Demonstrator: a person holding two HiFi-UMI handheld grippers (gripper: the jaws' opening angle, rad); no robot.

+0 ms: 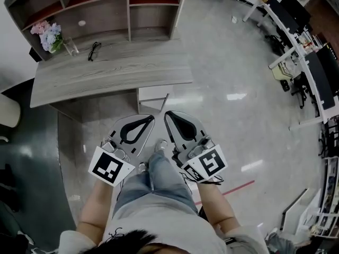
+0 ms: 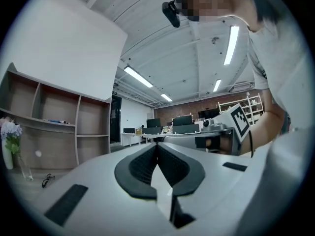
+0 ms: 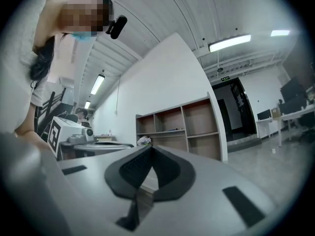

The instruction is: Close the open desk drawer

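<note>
The grey wooden desk (image 1: 106,73) stands in the upper left of the head view. A white drawer (image 1: 153,95) juts out from under its front edge. Just short of the drawer, both grippers are held side by side above the person's knees. My left gripper (image 1: 152,118) is shut with nothing in it, its dark pads (image 2: 142,166) meeting at the tip (image 2: 157,144). My right gripper (image 1: 166,114) is also shut and empty (image 3: 150,148). Neither touches the drawer. The two gripper views tilt upward and do not show the drawer.
A shelf unit (image 1: 106,9) rises behind the desk. A vase of flowers (image 1: 48,35) and a pair of glasses (image 1: 94,50) lie on the desktop. Office desks and chairs (image 1: 302,62) line the right side. Pale floor (image 1: 233,115) spreads between.
</note>
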